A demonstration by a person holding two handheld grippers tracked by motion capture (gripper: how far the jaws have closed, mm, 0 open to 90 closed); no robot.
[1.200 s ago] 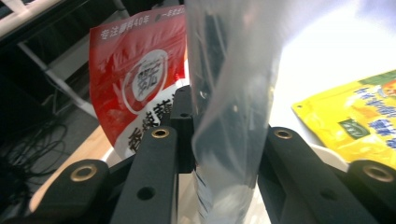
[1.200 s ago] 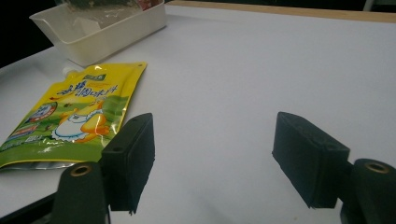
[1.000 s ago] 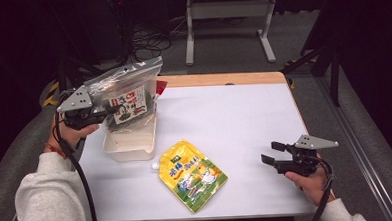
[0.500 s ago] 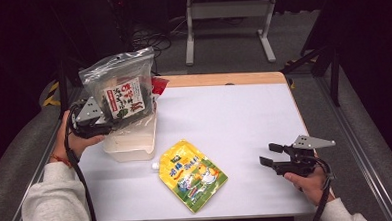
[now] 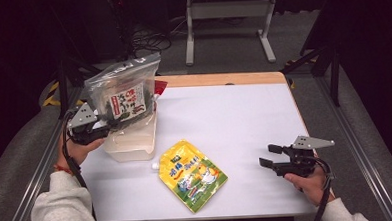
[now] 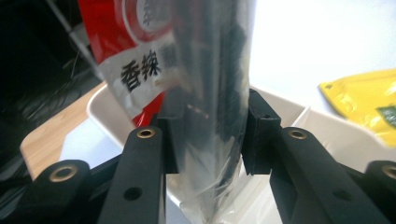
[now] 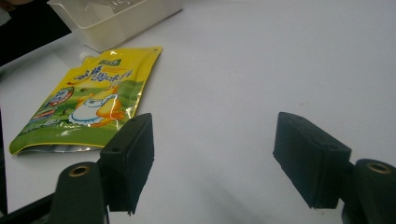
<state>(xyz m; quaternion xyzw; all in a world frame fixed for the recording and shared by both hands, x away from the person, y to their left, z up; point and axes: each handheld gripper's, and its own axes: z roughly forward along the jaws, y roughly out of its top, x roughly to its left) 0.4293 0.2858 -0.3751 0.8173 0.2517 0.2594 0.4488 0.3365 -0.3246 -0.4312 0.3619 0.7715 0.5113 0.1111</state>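
Observation:
A clear bag of dark seaweed [image 5: 123,96] with a red-and-white label stands nearly upright over the white plastic bin [image 5: 135,149] at the table's left. My left gripper [image 5: 108,125] is shut on the bag's lower edge. Its jaws have just been closing, and in the left gripper view the pads squeeze the bag [image 6: 210,93] from both sides at the left gripper [image 6: 210,128]. A red-and-white packet [image 6: 135,46] sits behind it in the bin [image 6: 289,112]. A yellow pouch [image 5: 192,174] lies flat at front centre. My right gripper [image 5: 268,156] rests open at front right, its jaws around bare table [image 7: 212,149].
The white table top [image 5: 234,119] has a wooden strip along its far edge. Metal rails run down both sides. A grey metal stand [image 5: 228,24] and cables sit on the dark floor beyond. The yellow pouch [image 7: 88,100] lies left of the right gripper's jaws.
The left hand came down with the seaweed bag, which swung from lying tilted to standing upright over the bin. The right hand stayed put.

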